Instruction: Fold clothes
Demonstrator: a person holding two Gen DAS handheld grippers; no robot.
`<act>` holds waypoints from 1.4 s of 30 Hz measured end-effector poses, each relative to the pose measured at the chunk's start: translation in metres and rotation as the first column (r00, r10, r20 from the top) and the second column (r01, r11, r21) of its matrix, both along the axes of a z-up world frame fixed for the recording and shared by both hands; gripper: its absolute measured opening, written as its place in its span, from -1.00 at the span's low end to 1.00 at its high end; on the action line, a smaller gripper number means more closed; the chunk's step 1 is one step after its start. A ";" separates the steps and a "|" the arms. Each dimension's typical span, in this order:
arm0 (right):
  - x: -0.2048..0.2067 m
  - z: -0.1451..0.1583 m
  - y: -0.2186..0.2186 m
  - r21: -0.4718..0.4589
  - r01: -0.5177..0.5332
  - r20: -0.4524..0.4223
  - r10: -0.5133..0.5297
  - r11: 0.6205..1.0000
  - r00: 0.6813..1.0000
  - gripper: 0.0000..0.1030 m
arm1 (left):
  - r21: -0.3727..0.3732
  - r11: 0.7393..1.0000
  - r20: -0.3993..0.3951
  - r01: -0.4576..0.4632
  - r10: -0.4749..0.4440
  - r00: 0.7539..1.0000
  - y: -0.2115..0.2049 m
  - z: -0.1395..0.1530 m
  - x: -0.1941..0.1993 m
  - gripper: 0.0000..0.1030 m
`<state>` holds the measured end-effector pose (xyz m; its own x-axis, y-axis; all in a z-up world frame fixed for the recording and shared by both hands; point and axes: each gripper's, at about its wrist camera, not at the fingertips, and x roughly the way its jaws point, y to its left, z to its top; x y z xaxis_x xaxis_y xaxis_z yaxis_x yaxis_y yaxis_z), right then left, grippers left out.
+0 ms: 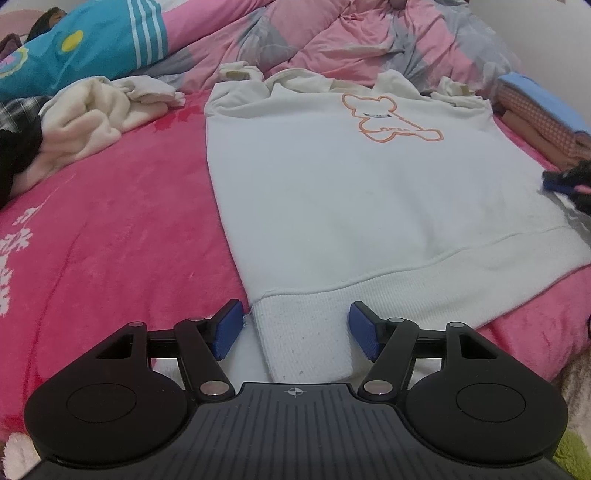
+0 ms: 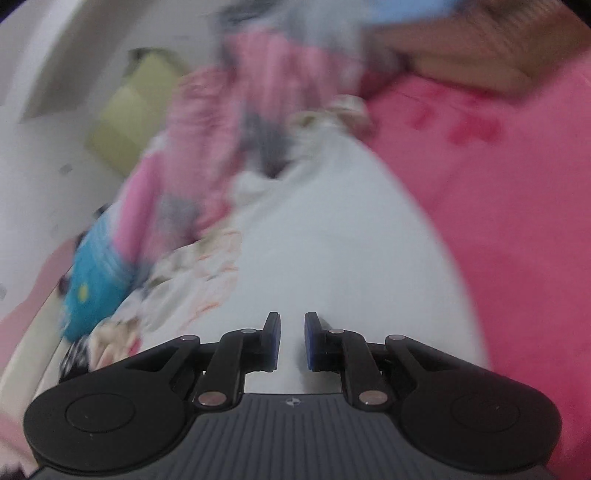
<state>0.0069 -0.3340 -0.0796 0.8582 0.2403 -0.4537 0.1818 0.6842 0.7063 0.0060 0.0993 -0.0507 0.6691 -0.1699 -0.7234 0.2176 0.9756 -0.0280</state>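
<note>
- On the pink bed (image 1: 110, 229), a white sweatshirt (image 1: 351, 184) lies flat.
- Left tool (image 1: 295, 328), released, straddles its folded sleeve cuff (image 1: 306, 339) at six o'clock.
- Right tool (image 2: 291, 341) nearly clenched, grasping nothing visible.

We're in a home bedroom: a bed (image 1: 110, 229) under a pink blanket, rumpled duvet (image 1: 332, 33) behind (clothes (image 1: 92, 110) heaped around)
</note>
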 end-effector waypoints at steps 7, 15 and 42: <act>-0.045 -0.010 -0.098 0.038 0.321 -0.048 -0.319 0.946 0.946 -0.98 | -0.001 1.000 -0.002 0.008 -0.008 1.000 0.000 -0.001 0.001 0.26; 0.024 0.010 -0.041 0.082 0.060 0.014 -0.061 0.995 0.998 -0.85 | 0.005 1.000 -0.002 -0.013 0.013 1.000 -0.001 0.001 0.001 0.26; 0.028 -0.013 0.037 0.284 -0.054 -0.016 0.061 0.957 0.998 -0.87 | -0.224 0.972 -0.008 0.072 -0.075 0.997 -0.062 -0.003 0.108 0.23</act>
